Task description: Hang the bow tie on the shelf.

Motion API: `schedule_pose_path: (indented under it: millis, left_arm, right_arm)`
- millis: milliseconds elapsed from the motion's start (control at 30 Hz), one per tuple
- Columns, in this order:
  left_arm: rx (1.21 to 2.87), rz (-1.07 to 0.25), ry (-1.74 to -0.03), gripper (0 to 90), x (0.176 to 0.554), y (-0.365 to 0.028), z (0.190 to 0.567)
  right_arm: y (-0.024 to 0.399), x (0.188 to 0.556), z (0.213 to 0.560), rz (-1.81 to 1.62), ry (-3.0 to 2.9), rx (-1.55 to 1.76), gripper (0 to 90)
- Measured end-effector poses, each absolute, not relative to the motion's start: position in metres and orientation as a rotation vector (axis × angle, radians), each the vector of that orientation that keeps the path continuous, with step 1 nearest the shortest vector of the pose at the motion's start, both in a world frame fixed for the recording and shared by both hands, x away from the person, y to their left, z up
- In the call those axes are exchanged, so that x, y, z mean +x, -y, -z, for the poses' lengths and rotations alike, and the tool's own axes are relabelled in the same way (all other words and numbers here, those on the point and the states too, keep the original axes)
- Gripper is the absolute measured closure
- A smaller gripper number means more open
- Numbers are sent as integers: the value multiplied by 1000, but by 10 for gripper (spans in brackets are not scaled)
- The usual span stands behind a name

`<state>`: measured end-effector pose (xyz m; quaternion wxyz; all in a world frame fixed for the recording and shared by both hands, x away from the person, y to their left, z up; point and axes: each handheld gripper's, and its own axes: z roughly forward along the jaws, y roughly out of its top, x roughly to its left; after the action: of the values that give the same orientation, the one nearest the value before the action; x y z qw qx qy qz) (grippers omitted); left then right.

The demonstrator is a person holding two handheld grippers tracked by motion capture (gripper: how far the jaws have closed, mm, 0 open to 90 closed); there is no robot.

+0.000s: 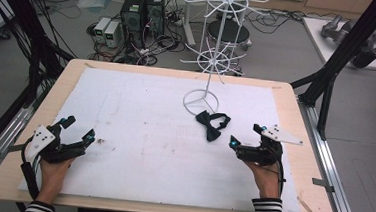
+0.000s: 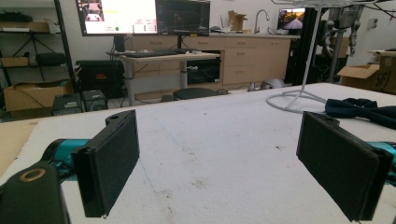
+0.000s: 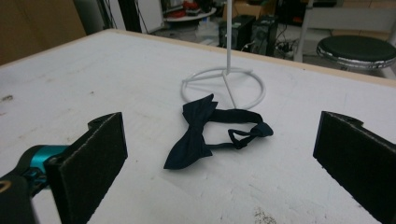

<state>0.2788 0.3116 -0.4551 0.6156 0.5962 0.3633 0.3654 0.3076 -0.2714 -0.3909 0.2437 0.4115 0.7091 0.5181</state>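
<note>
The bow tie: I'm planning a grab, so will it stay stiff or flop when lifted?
The bow tie looks like soft fabric lying flat, so it would probably sag. Its thin strap would likely dangle. It seems light, so a push from the right claw may just slide it.

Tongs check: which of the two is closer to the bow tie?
The right tongs, by the table's right edge: the bow tie lies just ahead of them. The left tongs sit far across the white mat.

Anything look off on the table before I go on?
Mostly fine. The dark bow tie lies loose on the white foam board beside the white wire rack's ring base, strap looped untidily. The board has brownish smudges. Both grippers are open.
</note>
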Motion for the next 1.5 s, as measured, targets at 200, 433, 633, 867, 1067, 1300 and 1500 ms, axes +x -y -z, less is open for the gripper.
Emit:
schedule_pose_path:
  millis: [200, 433, 633, 867, 1067, 1300, 1500]
  left_arm:
    - [1373, -842, -837, 136, 279, -312, 455]
    - [1378, -841, -839, 135, 279, -312, 455]
    - [1379, -840, -838, 135, 279, -312, 455]
    - [1381, -839, -838, 136, 279, -312, 455]
    - [1377, -836, -841, 136, 280, -312, 455]
    - [1379, -836, -841, 136, 280, -312, 455]
    - [1378, -836, -840, 135, 280, -312, 455]
  right_arm:
    - [266, 325, 389, -1349, -2015, 1162, 39]
    - [259, 340, 389, -1289, -2094, 1202, 40]
    - [254, 352, 390, -1263, -2112, 1238, 40]
    - [249, 361, 394, -1218, -2161, 1268, 46]
    - [242, 370, 395, -1174, -2221, 1275, 51]
    - [231, 378, 395, -1092, -2294, 1271, 68]
    - [224, 382, 403, -999, -2384, 1251, 150]
